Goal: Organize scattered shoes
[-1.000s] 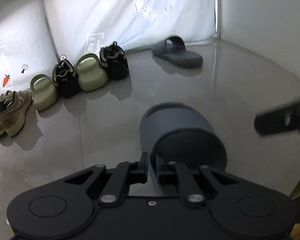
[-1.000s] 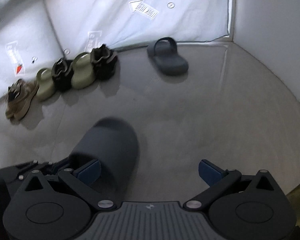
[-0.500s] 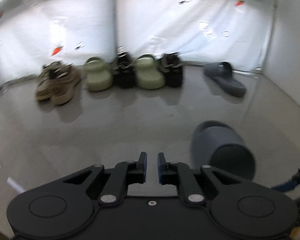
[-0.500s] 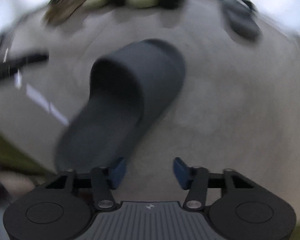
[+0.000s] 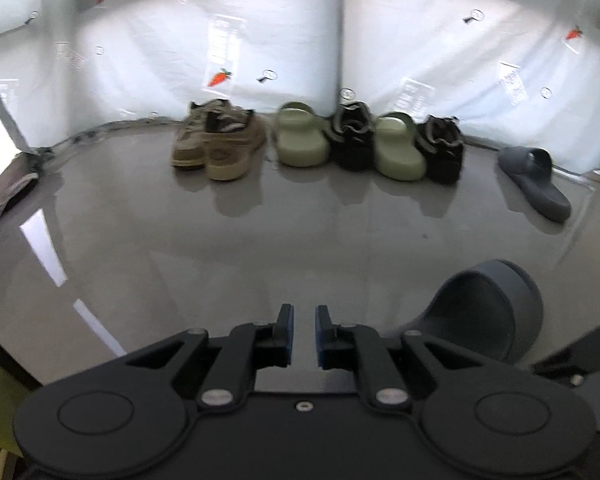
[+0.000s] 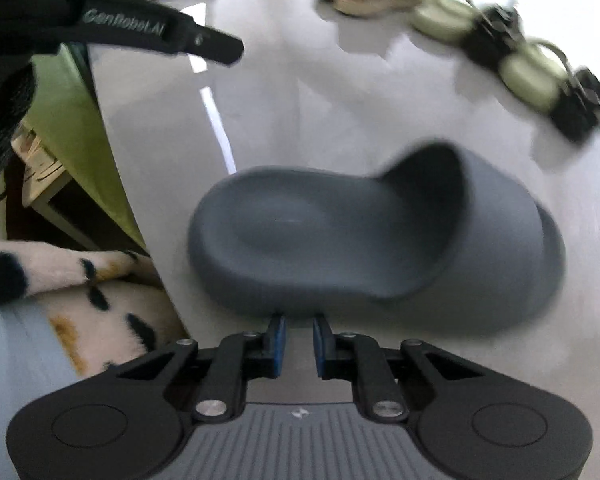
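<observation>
My right hand-held gripper [image 6: 299,326] is closing narrow on the near edge of the grey slide sandal [image 6: 372,240], its long axis lying crosswise, toe rightward.

Counts, left wrist view: tan sneakers [image 5: 216,140] x2, a pair, upper centre-left; pale green slides x2, first green slide [image 5: 300,140] upper centre, second green slide [image 5: 400,148] right of it; black shoes x2, first black shoe [image 5: 352,136] between the green ones, second black shoe [image 5: 442,148] at the row's right end; grey slides x2, far grey slide [image 5: 536,180] upper right, near grey slide [image 5: 480,312] lower right; eight shoes total; grippers x2; carrot stickers on the white sheet x2, carrot sticker [image 5: 219,77] upper centre-left, second carrot sticker [image 5: 574,33] upper right; cloth [image 5: 8,192] x1 at left edge.
</observation>
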`<state>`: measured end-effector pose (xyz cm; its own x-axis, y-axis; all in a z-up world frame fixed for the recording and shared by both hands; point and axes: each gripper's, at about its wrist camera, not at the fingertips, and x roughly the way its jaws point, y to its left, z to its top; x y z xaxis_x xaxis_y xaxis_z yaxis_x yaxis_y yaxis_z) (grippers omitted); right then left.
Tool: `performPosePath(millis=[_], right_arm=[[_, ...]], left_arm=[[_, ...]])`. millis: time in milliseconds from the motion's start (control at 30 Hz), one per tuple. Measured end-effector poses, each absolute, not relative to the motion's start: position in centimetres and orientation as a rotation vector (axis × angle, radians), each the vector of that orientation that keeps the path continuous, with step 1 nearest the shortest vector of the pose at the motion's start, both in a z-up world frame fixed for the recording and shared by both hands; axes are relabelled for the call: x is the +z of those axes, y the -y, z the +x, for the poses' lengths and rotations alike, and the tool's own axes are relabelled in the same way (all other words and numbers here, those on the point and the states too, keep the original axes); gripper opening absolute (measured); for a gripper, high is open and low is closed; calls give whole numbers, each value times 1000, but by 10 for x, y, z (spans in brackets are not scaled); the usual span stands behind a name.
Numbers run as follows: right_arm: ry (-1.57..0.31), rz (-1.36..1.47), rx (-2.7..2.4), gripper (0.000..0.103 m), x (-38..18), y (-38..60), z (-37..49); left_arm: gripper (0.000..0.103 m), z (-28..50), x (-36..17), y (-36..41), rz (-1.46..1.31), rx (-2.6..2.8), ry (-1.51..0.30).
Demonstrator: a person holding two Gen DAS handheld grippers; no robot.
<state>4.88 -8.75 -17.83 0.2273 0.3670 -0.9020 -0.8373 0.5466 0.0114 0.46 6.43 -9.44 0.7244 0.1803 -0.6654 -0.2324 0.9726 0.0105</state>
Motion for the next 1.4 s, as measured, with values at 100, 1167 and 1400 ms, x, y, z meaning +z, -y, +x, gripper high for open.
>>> performPosePath(millis=[100, 1167, 1400], right_arm=[[-1021, -516, 911, 17, -178, 59, 65], [-849, -649, 1004, 101, -169, 61, 168], [-928, -557, 819, 84, -186, 31, 186]], left_arm=[[11, 23, -90, -86, -86, 209, -725], [14, 151, -88, -120, -61, -36, -653], [14, 147, -88, -135, -78, 77, -677]])
